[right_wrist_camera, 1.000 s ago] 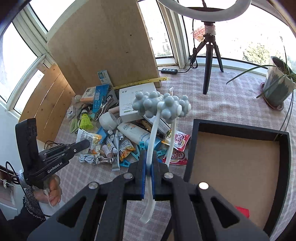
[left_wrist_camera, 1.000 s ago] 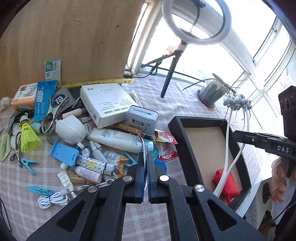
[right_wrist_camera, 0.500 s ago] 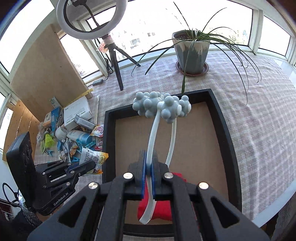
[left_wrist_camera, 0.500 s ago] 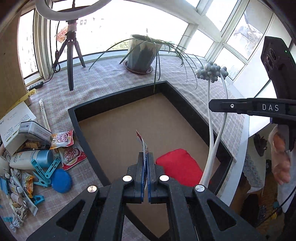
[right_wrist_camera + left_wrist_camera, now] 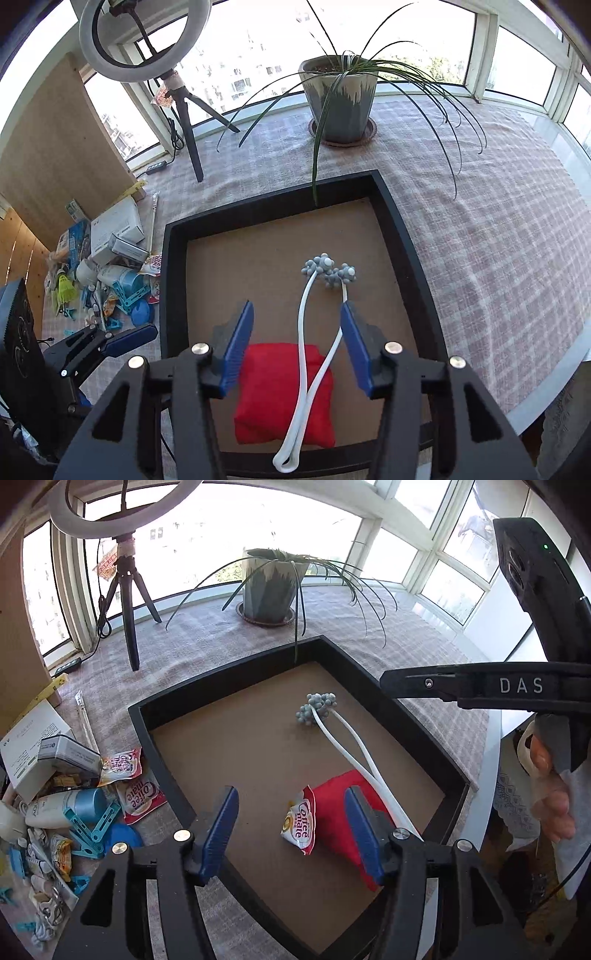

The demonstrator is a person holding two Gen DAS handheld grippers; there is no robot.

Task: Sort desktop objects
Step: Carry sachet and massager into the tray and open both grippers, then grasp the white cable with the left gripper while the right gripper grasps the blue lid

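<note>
A black tray (image 5: 236,668) (image 5: 273,201) with a brown floor holds a red cushion (image 5: 334,812) (image 5: 264,384). A white two-armed massager with grey knobbed heads (image 5: 341,738) (image 5: 304,321) lies across the cushion inside the tray. A Coffee mate sachet (image 5: 299,821) lies loose on the tray floor beside the cushion. My left gripper (image 5: 291,829) hangs over the sachet; its jaws are opening with nothing pressed between the pads. My right gripper (image 5: 297,341) hangs over the massager, its jaws opening and clear of it. The right gripper (image 5: 480,686) also shows from the side in the left wrist view.
A heap of small items (image 5: 62,794) (image 5: 103,277) lies left of the tray: two more sachets, a bottle, blue clips, boxes. A potted plant (image 5: 273,587) (image 5: 340,99) and a ring light on a tripod (image 5: 125,602) (image 5: 181,110) stand behind. The table edge (image 5: 546,373) runs close on the right.
Both grippers swung from the heap to over the tray, then opened. The sachet dropped from the left gripper and the massager from the right; both now lie in the tray.
</note>
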